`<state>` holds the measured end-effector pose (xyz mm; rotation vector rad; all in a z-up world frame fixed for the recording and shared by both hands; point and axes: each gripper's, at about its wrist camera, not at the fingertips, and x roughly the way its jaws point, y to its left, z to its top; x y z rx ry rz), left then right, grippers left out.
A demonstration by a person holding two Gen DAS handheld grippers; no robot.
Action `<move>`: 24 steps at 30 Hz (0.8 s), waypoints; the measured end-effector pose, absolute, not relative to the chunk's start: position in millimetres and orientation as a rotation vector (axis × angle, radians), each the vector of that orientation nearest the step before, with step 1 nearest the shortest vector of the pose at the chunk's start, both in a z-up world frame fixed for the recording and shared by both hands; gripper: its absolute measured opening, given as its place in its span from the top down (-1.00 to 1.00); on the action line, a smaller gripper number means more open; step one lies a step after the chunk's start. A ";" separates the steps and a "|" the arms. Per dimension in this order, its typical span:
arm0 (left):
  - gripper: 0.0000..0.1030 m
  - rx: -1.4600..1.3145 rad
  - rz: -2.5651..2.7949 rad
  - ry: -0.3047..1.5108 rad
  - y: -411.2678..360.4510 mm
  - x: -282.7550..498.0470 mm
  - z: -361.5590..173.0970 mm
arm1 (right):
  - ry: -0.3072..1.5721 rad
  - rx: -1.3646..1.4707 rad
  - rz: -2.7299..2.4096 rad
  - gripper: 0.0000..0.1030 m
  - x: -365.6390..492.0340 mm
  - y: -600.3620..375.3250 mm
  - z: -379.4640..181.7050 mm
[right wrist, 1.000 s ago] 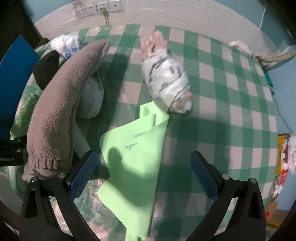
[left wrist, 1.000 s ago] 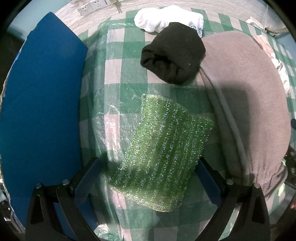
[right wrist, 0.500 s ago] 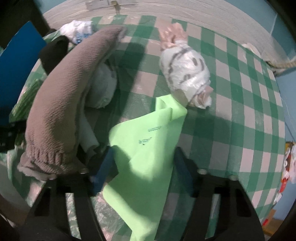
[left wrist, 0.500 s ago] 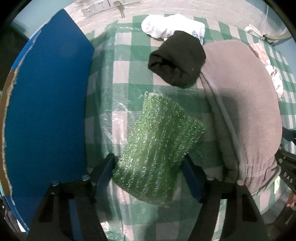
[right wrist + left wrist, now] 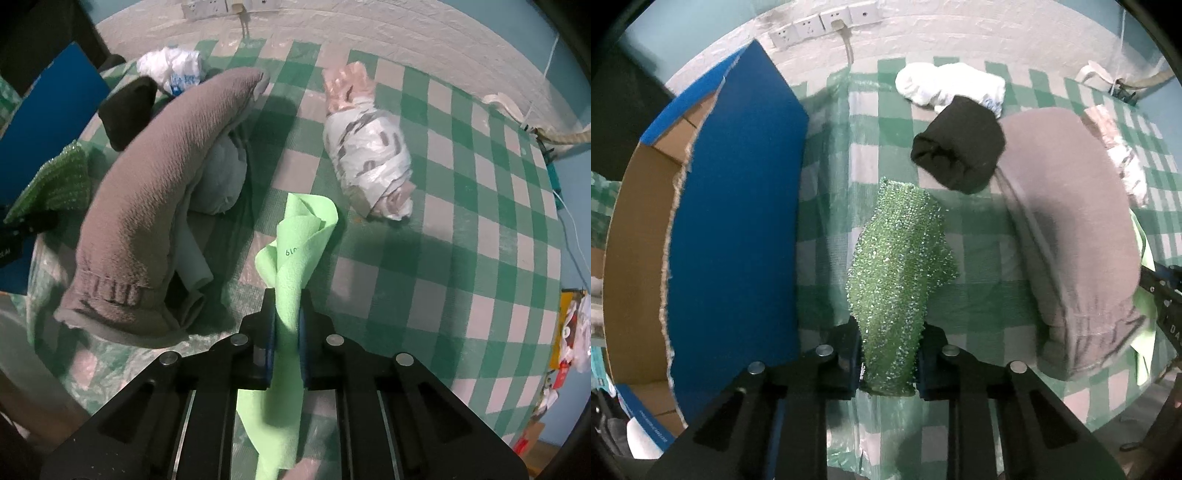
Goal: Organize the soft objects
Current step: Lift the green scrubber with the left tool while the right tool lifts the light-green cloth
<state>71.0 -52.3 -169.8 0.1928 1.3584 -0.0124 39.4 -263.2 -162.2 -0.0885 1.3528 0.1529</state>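
On the green-checked tablecloth (image 5: 461,229) I have my left gripper (image 5: 888,354) clamped on the green scouring pad (image 5: 897,269) near the left edge, my right gripper (image 5: 286,332) pinching the lime cloth (image 5: 299,240) mid-table.

left gripper (image 5: 888,354) jaws, wide apart a second ago, now clamped on near end of green sparkly scrubber (image 5: 899,273); scrubber bunched narrow, raised off checked cloth (image 5: 834,206). right gripper (image 5: 286,328) jaws likewise closed, pinching lime cloth (image 5: 299,254); cloth, formerly flat, now gathered into upright fold.
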 end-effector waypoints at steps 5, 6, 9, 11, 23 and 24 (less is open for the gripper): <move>0.59 0.196 -0.038 1.323 -52.1 55.6 -146.1 | 1.326 -0.063 0.157 0.83 46.6 -268.8 -147.9; 0.59 0.196 -0.042 1.315 -53.8 54.5 -144.1 | 1.319 -0.060 0.159 0.83 46.0 -268.8 -143.1; 0.59 0.193 -0.054 1.297 -52.0 49.1 -134.5 | 1.299 -0.051 0.168 0.83 43.6 -267.8 -129.4; 0.59 0.192 -0.059 1.285 -53.6 39.9 -132.6 | 1.286 -0.045 0.171 0.83 42.6 -266.7 -120.9; 0.59 0.196 -0.069 1.227 -50.8 28.9 -114.4 | 1.215 -0.043 0.207 0.83 41.1 -259.8 -83.1; 0.59 0.194 -0.068 1.228 -49.9 28.6 -113.6 | 1.215 -0.037 0.205 0.83 40.9 -260.4 -83.7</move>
